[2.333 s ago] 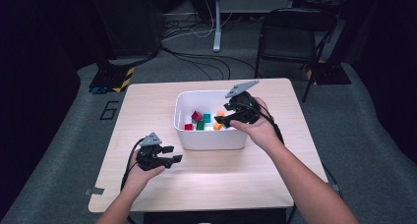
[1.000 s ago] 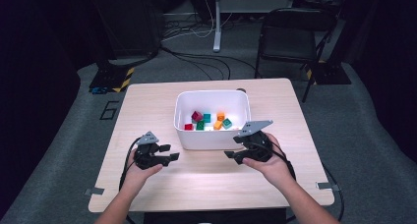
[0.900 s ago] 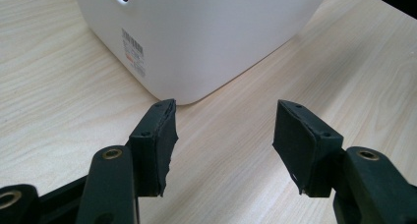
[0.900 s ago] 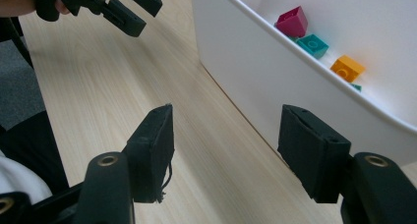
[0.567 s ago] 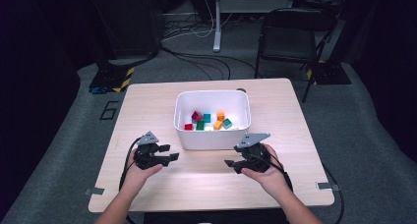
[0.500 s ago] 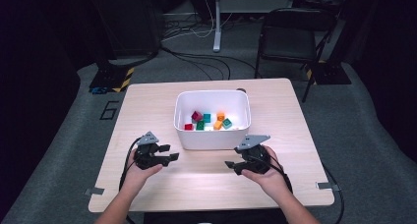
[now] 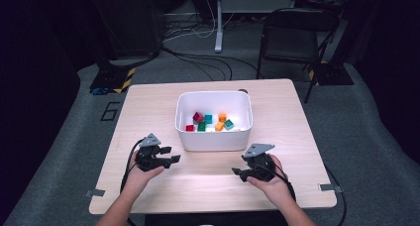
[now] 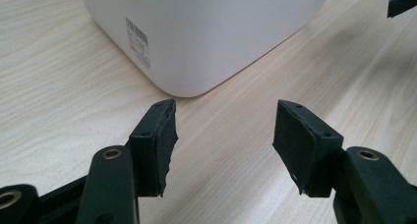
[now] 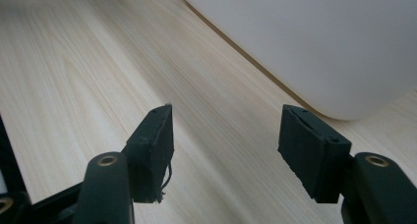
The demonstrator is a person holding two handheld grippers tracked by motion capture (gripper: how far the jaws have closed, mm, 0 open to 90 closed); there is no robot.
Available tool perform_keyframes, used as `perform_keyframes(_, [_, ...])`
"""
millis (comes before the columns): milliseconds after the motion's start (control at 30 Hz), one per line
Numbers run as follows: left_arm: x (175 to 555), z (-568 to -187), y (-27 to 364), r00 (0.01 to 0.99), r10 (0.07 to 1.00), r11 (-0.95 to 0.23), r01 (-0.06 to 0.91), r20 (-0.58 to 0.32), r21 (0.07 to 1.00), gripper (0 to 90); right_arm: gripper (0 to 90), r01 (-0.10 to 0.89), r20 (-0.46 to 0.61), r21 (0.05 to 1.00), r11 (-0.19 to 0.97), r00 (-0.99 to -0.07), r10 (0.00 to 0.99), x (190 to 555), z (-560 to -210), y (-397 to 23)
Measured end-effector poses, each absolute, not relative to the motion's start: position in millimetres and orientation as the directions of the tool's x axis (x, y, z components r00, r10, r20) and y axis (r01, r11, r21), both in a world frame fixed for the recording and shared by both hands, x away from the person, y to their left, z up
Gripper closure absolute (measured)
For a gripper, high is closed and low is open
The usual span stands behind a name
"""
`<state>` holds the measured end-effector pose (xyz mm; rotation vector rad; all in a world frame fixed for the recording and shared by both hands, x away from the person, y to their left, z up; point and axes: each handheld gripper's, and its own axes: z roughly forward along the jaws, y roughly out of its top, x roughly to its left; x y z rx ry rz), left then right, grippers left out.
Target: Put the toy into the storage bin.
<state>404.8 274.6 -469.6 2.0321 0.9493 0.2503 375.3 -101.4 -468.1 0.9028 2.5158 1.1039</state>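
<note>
Resting low near the table's front edge, left gripper sits toward the front-left corner, fingers spread, nothing between them. It points right, at the bin's front-left corner; in the left gripper view that rounded corner with a barcode label is just ahead of the fingertips, apart from them.

Bin: white, mid-table, slightly nearer the back edge, standing flat. Inside, small blocks lie loose on its floor: red, dark red, green, teal, two orange, another teal. Exact contacts between them too small to tell.

Right gripper sits near the front edge, right of centre, in front of the bin's front-right corner, well apart from the left one. Fingers spread, empty, bare wood between them. Right gripper view has the bin wall ahead and to the right, not touching.

Both hands hold their grippers from the front-edge side; left hand, right hand.

A folding chair stands on the floor beyond the back-right corner.
</note>
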Motion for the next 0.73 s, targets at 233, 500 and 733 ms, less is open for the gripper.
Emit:
perform_keyframes(233, [405.9,-474.6,273.4,0.695,0.704,-0.364,0.533,-0.149,0.764,41.6,37.2,0.462,0.001,0.722,0.515,-0.744,0.668,376.1,-482.7,-110.9])
perform_keyframes(500, [408.6,-480.2,269.9,0.695,0.707,-0.386,0.535,-0.131,0.752,41.5,36.9,0.494,0.007,0.704,0.510,-0.723,0.690,377.5,-494.9,-118.2])
perform_keyframes(733, [412.4,-484.0,267.5,0.698,0.704,-0.393,0.536,-0.131,0.747,41.5,36.5,0.509,0.009,0.701,0.499,-0.707,0.707,376.5,-496.7,-124.5])
